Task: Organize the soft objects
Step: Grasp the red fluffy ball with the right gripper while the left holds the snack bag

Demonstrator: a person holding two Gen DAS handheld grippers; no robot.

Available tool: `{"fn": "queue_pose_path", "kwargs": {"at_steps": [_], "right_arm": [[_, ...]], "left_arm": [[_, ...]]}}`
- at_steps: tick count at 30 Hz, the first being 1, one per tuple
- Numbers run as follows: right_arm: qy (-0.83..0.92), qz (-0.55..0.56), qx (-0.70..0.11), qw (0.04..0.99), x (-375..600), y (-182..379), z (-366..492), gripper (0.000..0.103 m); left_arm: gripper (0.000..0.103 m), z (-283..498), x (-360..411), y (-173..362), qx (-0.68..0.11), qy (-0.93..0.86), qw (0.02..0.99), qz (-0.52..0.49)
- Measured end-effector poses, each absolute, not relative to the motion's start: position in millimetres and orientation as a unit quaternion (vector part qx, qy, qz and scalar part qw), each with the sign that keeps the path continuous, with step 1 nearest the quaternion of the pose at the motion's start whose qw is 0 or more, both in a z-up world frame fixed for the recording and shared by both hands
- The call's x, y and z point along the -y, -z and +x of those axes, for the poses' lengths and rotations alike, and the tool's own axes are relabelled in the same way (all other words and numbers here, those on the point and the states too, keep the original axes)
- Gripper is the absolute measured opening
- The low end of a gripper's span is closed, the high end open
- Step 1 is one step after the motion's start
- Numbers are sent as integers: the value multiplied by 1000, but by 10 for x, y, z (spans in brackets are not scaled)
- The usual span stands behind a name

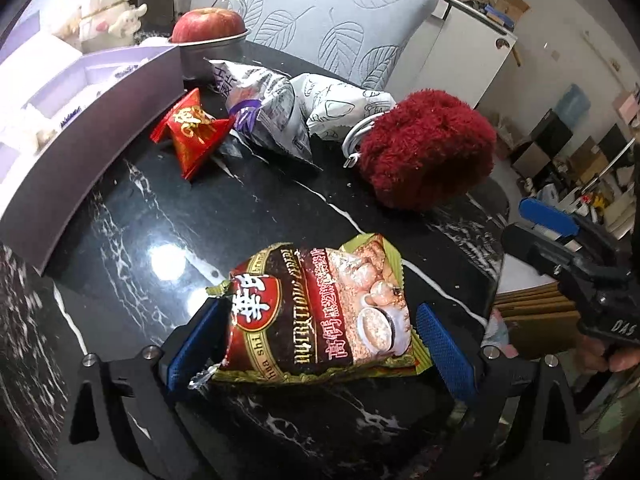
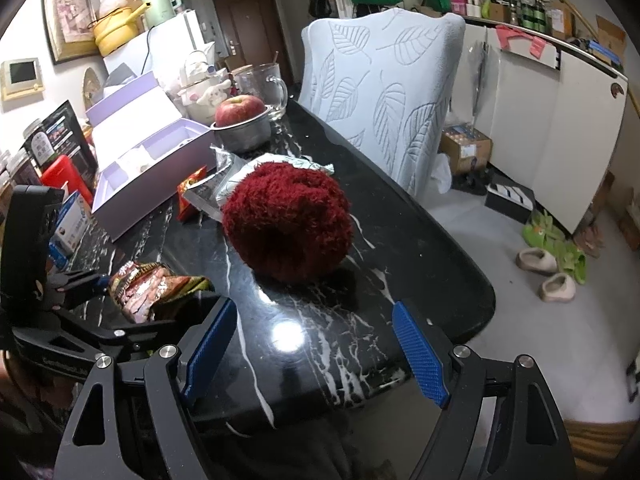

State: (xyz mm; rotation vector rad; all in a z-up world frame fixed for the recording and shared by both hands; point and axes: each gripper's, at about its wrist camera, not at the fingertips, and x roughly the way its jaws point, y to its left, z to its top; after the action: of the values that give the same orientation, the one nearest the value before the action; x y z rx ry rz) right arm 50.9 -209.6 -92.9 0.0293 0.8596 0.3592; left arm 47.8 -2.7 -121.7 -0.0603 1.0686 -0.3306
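A brown and red cereal packet (image 1: 320, 308) lies on the black marble table (image 1: 168, 216) between the fingers of my left gripper (image 1: 320, 344). The jaws stand wide, one pad at each side of the packet, not closed on it. The packet also shows in the right wrist view (image 2: 156, 284). A fluffy dark red ball (image 1: 428, 148) sits further back; in the right wrist view it (image 2: 288, 220) lies ahead of my right gripper (image 2: 316, 344), which is open and empty above the table's near end. A small red packet (image 1: 192, 128), a silver pouch (image 1: 268, 116) and a white printed pouch (image 1: 344, 100) lie behind.
An open lilac box (image 1: 80, 120) stands at the left. A metal bowl (image 1: 212, 52) holds an apple (image 1: 208, 24). A leaf-patterned chair back (image 2: 384, 92) stands beyond the table's far side. A glass mug (image 2: 264, 88) stands behind the bowl. The table's rounded edge (image 2: 472, 280) is at the right, with slippers (image 2: 548, 268) on the floor.
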Motion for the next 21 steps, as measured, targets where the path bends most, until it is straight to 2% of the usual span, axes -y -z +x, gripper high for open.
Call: {"fn": "queue_pose_path", "kwargs": {"at_steps": [7,13,21], "right_arm": [[-171,32,-420,891,2151,961,581,81],[-176,31,-410,894,2117,965,667,81],[-190,25,-376,907,2007,935,868,81]], "left_arm": [[97,487,88,1244,-495,135,859,-2],[82,422,-55,1217,-484,129,865,-24],[77,413,-150,1207,-483,127,866,-35]]}}
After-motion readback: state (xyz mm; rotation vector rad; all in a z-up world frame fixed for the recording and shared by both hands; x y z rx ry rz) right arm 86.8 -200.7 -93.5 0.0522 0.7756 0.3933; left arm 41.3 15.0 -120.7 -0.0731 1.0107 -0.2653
